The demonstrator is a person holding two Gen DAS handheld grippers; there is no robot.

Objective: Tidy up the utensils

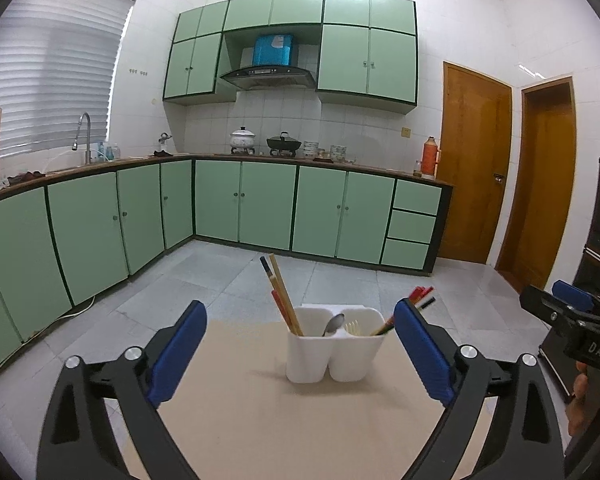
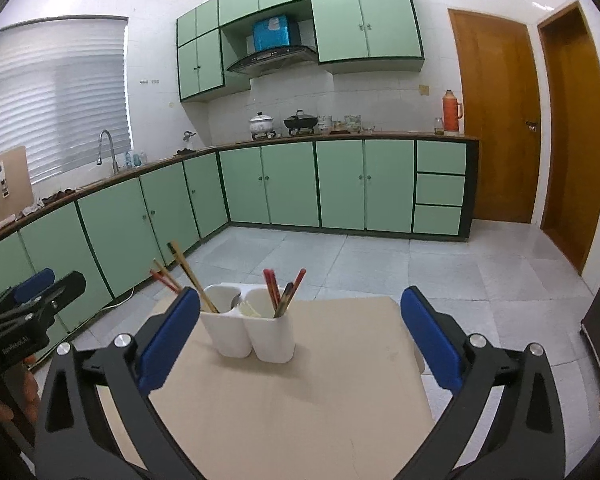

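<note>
A white two-compartment utensil holder [image 1: 334, 346] stands on the beige counter [image 1: 260, 412], towards its far edge. Its left compartment holds wooden and red chopsticks [image 1: 282, 300] leaning left and a metal spoon [image 1: 334, 324]; its right compartment holds a pale plastic fork [image 1: 353, 327] and red and dark chopsticks [image 2: 280, 294]. The left tongs [image 1: 300, 354] and the right tongs [image 2: 300, 340] both gape wide with nothing between their blue pads [image 1: 178, 354], and both are apart from the holder, on its near side. Green cabinets [image 2: 340, 184] line the kitchen walls behind
</note>
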